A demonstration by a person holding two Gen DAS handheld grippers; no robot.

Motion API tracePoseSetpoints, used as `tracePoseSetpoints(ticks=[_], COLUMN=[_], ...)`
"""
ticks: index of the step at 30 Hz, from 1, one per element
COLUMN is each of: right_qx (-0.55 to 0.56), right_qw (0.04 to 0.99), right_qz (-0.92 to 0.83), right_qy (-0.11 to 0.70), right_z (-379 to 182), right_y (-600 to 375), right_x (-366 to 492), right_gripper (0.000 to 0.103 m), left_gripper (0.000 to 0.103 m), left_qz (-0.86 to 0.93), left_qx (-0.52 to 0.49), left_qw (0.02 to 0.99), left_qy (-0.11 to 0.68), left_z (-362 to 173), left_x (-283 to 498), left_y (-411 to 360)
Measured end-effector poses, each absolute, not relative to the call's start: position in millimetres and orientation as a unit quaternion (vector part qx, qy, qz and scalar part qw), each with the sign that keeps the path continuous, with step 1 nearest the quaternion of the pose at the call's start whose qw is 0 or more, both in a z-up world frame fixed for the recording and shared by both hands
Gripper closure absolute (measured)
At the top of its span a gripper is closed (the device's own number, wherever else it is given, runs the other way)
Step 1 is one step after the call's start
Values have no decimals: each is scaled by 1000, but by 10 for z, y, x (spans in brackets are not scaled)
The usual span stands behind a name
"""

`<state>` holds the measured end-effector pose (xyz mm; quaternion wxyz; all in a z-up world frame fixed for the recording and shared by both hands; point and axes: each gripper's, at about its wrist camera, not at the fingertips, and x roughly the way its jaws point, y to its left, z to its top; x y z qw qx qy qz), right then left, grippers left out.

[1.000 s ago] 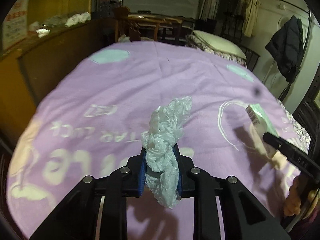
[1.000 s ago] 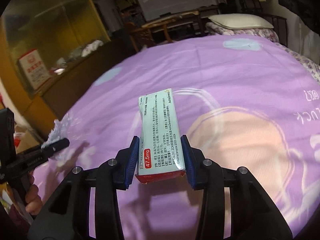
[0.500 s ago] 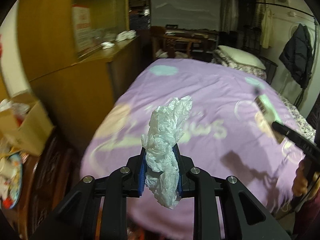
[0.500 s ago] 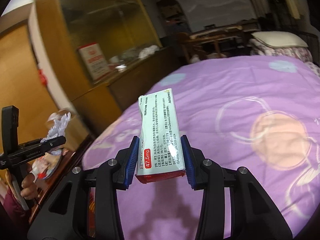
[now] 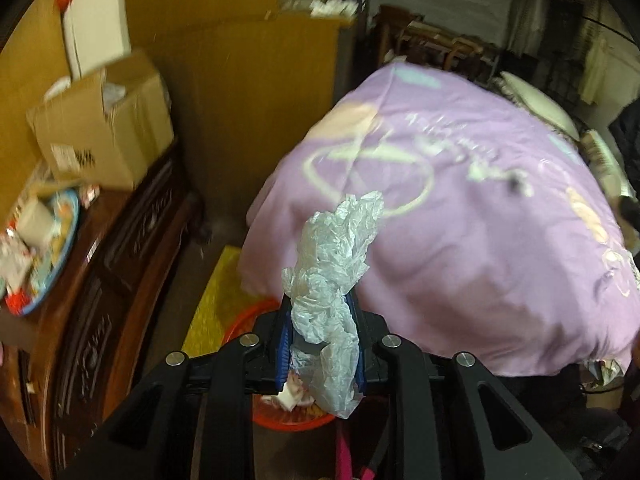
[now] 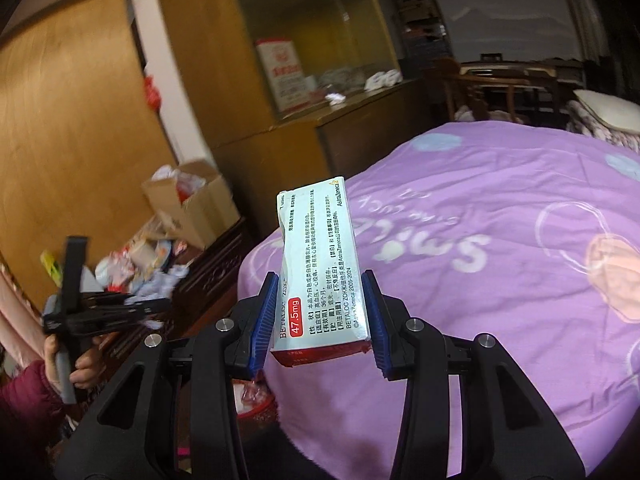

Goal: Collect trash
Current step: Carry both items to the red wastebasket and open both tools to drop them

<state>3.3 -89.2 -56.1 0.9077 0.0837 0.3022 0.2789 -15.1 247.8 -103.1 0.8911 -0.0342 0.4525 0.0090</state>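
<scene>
A lilac bedspread (image 6: 500, 208) bears pale circles and lettering. The medicine box (image 6: 320, 264) is pale green with a red end; the basket (image 5: 280, 412) is red.

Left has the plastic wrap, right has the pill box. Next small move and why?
Probably lower the left gripper a little toward the red bin and open it. The crumpled plastic wrap is clamped between the blue pads, and the bin's rim shows directly beneath. The right gripper holds the medicine box over the bed's edge.
</scene>
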Motion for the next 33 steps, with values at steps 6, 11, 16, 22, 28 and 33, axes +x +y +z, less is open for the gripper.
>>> tracePoseSetpoints(ticks=[6, 11, 16, 22, 28, 33], right_qx=[51, 17, -11, -53, -77, -107], right_qw=[887, 864, 831, 792, 770, 771], right_qz=[304, 331, 365, 399, 405, 380], right_qy=[344, 380, 419, 459, 487, 500], right_z=[-706, -865, -1041, -1302, -1566, -1824], right_y=[-418, 44, 556, 1165, 1631, 1831], right_x=[72, 108, 136, 147, 259, 344], right_gripper=[61, 61, 61, 61, 59, 41], left_gripper=[36, 20, 15, 15, 14, 14], left_qz=[0, 19, 68, 108, 122, 121], left_qx=[-75, -82, -85, -92, -103, -89], left_qw=[875, 873, 872, 861, 847, 840], left_qy=[478, 480, 477, 489, 507, 521], left_z=[-1420, -1555, -1648, -1814, -2040, -2156], left_x=[-108, -156, -269, -432, -560, -615], left_y=[2815, 3049, 3374, 3696, 3855, 3836])
